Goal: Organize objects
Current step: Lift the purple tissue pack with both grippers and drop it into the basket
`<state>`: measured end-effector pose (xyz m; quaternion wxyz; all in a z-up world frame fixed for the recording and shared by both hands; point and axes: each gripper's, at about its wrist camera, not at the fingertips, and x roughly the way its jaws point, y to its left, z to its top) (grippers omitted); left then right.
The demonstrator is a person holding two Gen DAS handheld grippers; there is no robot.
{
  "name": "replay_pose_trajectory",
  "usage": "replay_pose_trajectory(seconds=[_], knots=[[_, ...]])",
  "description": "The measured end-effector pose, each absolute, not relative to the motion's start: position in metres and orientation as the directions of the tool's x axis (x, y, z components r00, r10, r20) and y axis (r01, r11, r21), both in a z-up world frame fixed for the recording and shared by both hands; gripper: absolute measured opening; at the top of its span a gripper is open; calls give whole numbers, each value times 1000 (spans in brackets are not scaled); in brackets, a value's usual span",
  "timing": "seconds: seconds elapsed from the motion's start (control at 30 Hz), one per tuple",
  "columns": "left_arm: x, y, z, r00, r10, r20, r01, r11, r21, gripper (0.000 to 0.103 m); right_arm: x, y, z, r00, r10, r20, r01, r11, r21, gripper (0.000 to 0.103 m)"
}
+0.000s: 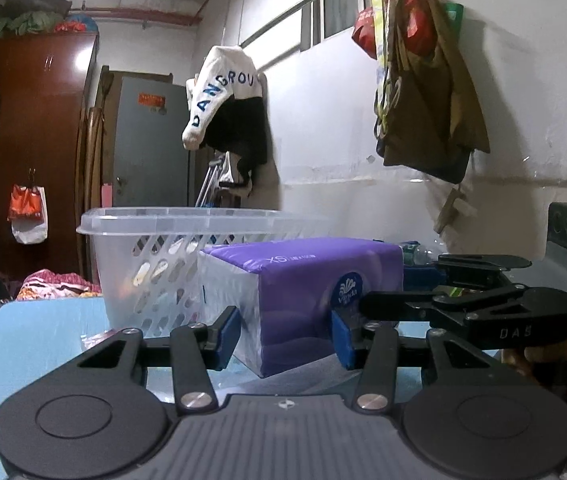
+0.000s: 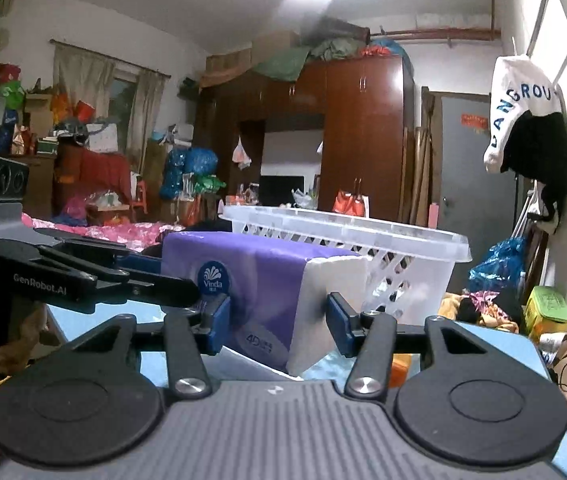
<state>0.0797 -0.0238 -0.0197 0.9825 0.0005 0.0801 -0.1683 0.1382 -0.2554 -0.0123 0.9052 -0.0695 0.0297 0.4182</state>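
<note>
Two grippers clamped on one purple tissue pack [image 1: 303,296] at frame centre.
The left gripper [image 1: 286,334] and right gripper [image 2: 277,326] each press blue pads against opposite corners of the pack, above the blue table [image 1: 43,336]; the clear slotted basket [image 1: 155,236] stands just behind it.

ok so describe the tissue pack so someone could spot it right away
On the light blue table, just in front of the clear slotted plastic basket, sits a soft brick-shaped tissue pack. It alone is wrapped in purple and white, with a round blue Vinda logo.
</note>
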Motion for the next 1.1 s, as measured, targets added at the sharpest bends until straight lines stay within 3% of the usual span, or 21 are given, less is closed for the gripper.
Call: replay_pose_trajectory(seconds=[0.27, 0.57, 0.8, 1.1], knots=[[73, -31, -5, 943, -313, -112, 314, 949, -7, 51, 137, -256, 0, 654, 753, -68, -755, 646, -114, 54], [90, -42, 58, 962, -268, -50, 271, 960, 65, 51, 170, -252, 61, 644, 763, -65, -761, 629, -162, 54], [160, -37, 98, 955, -261, -142, 270, 962, 44, 53, 225, -235, 77, 670, 732, -127, -743, 657, -131, 54], [227, -21, 91, 931, -266, -252, 278, 960, 13, 53, 254, -222, 58, 689, 694, -210, -722, 684, -109, 54]])
